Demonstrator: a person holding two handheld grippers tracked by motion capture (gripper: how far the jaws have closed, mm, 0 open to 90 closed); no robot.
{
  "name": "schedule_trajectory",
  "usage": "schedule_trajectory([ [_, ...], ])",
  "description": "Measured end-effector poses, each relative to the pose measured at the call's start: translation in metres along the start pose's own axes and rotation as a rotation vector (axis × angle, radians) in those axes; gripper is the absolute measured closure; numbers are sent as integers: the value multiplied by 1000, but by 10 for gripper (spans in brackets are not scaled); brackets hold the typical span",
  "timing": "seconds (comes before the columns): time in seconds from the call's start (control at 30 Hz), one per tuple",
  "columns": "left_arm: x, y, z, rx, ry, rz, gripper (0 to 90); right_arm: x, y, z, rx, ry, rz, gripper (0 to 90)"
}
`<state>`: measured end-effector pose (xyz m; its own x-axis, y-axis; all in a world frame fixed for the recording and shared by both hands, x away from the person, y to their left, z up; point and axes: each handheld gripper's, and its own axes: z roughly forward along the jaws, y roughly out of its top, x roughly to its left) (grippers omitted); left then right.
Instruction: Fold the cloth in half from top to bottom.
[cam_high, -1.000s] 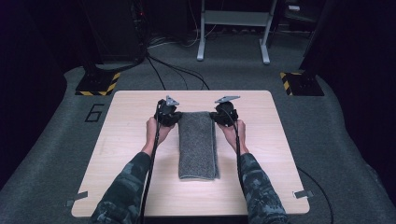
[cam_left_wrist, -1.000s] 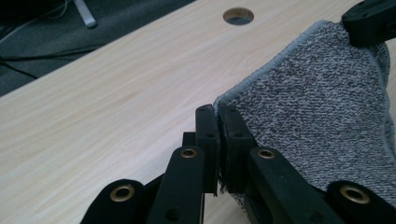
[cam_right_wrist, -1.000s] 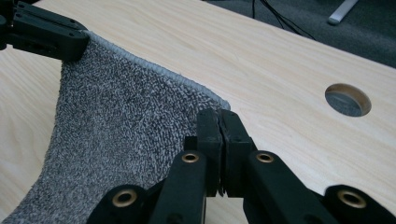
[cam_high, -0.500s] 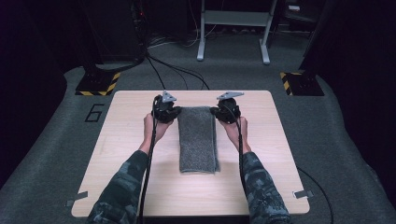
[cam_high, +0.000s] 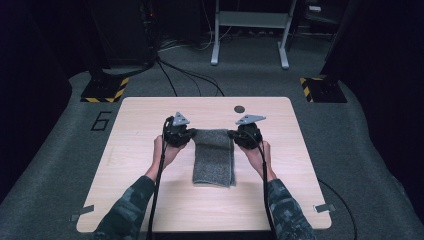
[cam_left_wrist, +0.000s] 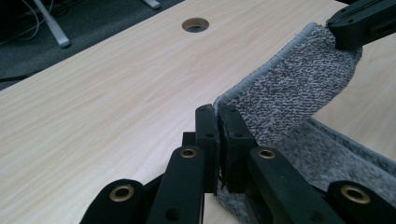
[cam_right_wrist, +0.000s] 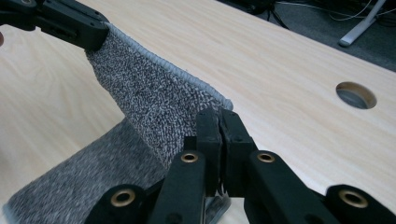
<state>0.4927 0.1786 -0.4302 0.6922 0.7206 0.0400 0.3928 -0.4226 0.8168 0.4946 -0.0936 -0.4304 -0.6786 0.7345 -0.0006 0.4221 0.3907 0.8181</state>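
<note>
On the table (cam_high: 150, 200), both tongs have drawn the towel's (cam_high: 214, 160) far edge nearer.

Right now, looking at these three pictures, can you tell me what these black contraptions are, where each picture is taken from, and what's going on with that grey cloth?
A person sits at a light wooden table and holds a hand tool in each hand. Each tool ends in two black jaws that pinch like tongs.

The wide picture comes from a camera above the person, looking forward and down. The left gripper and the right gripper sit at the far corners of a grey towel.

The other two pictures come from small cameras riding on the tools, looking along the jaws. In the left gripper view, the jaws are shut on one towel corner. In the right gripper view, the jaws are shut on the other corner. The far edge is raised off the table, while the rest lies flat.

The round hole is part of the tabletop.
</note>
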Motion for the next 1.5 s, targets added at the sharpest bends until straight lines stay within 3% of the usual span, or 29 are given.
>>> schedule_trajectory([
  [0.4,-26,-25,-7,44,-54,10,862,12,-39,-5,11,42,8,872],
  [0.6,-33,-34,-7,59,-80,19,859,16,-50,-9,10,51,16,868],
  [0.93,-44,-51,-14,62,-124,5,838,30,-64,-20,14,72,-10,846],
  [1.03,-46,-57,-18,81,-161,-6,732,36,-71,-25,30,103,-24,745],
  [1.17,-49,-61,-32,84,-176,-41,472,38,-78,-37,8,133,0,566],
  [1.23,-49,-60,-37,70,-158,-46,374,35,-78,-41,0,121,23,492],
  [1.3,-47,-57,-37,72,-117,-44,335,32,-75,-40,4,115,39,377],
  [1.43,-37,-52,-20,106,-30,-45,270,32,-67,-27,41,66,41,229],
  [1.5,-38,-54,-10,145,-10,-42,250,35,-67,-17,68,50,19,189],
])
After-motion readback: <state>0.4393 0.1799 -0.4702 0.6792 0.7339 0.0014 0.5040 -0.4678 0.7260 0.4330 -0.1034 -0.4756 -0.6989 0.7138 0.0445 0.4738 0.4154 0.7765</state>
